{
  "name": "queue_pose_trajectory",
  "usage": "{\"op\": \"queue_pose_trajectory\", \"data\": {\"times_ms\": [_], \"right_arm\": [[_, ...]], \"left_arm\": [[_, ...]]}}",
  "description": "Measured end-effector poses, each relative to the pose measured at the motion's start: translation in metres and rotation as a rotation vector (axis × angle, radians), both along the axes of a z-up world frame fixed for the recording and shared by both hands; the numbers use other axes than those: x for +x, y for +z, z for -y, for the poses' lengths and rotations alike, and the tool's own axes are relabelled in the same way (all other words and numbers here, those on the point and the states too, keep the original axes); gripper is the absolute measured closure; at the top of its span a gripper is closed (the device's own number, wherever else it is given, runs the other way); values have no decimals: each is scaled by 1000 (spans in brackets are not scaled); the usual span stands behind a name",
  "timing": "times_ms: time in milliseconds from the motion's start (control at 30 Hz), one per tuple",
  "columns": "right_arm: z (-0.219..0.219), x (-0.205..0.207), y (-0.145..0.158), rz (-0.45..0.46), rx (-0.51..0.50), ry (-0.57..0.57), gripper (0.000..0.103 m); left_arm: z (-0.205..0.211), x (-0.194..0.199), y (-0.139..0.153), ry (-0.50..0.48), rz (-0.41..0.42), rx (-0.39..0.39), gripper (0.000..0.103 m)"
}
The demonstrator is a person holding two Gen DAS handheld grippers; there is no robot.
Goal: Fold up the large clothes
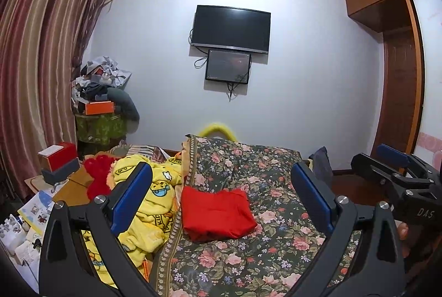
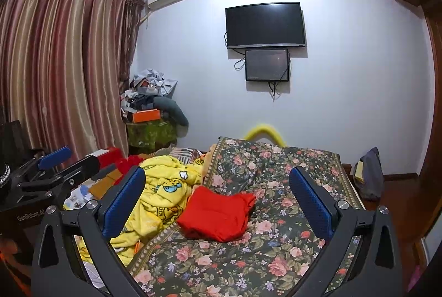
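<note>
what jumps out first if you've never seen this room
A bright red folded garment lies on the dark floral bedspread, framed by the open left gripper. To its left sprawls a crumpled yellow cartoon-print robe, and a black TV hangs on the wall above.

The bed (image 1: pixel 276 216) lies ahead of and below both hand-held grippers, covered by a dark floral spread (image 2: pixel 248 263) with a patterned border. A folded red garment (image 1: pixel 218 215) rests flat on the spread, directly ahead between the fingers. To its left, a crumpled yellow cartoon-print garment (image 1: pixel 149 203) lies heaped along the spread's left edge, with a fuzzy red item (image 1: pixel 98 176) just beyond it.
</note>
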State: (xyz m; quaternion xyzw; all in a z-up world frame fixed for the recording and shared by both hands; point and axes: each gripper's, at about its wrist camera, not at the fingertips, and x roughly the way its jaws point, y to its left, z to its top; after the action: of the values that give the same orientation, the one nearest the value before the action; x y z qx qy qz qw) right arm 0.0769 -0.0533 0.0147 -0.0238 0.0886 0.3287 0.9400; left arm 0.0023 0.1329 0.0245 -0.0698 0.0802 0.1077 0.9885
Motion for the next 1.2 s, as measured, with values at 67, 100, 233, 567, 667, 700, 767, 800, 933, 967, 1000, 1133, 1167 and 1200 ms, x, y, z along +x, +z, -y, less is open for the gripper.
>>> {"op": "queue_pose_trajectory", "data": {"times_ms": [67,100,233,567,667,700,767,800,933,967,1000,1133,1167,1200], "right_arm": [[0,1,0,-7,3,1,0],[-1,1,0,-11,4,2,0],[-1,0,0,-18,1,-1,0],[-3,-1,0,-32,2,-4,0],[-3,-1,0,-31,3,-7,0],[-3,-1,1,-31,3,-8,0],[-3,-1,1,-32,2,-10,0],[-3,-1,1,-30,3,-11,0],[-2,-1,2,-28,9,-16,0],[-2,0,2,-29,10,-18,0],[-2,0,2,-30,11,-20,0],[0,1,3,-35,19,-26,0],[0,1,2,-37,20,-27,0],[0,1,2,-39,21,-27,0]], "left_arm": [[0,0,-1,-2,-1,-1,2],[0,1,-1,0,-2,-3,2],[0,3,-1,-3,-7,-12,2],[2,9,-2,-29,-22,-14,1],[4,11,-2,-38,-24,-7,1],[5,11,-1,-39,-23,-2,1],[7,11,-1,-39,-21,4,1],[7,11,-1,-40,-21,5,1],[10,12,-1,-54,-21,5,1],[11,12,-1,-56,-21,7,1],[12,12,-1,-58,-20,10,1],[16,12,0,-60,-18,29,1],[17,12,0,-61,-19,34,1],[19,13,0,-63,-20,39,1]]}}
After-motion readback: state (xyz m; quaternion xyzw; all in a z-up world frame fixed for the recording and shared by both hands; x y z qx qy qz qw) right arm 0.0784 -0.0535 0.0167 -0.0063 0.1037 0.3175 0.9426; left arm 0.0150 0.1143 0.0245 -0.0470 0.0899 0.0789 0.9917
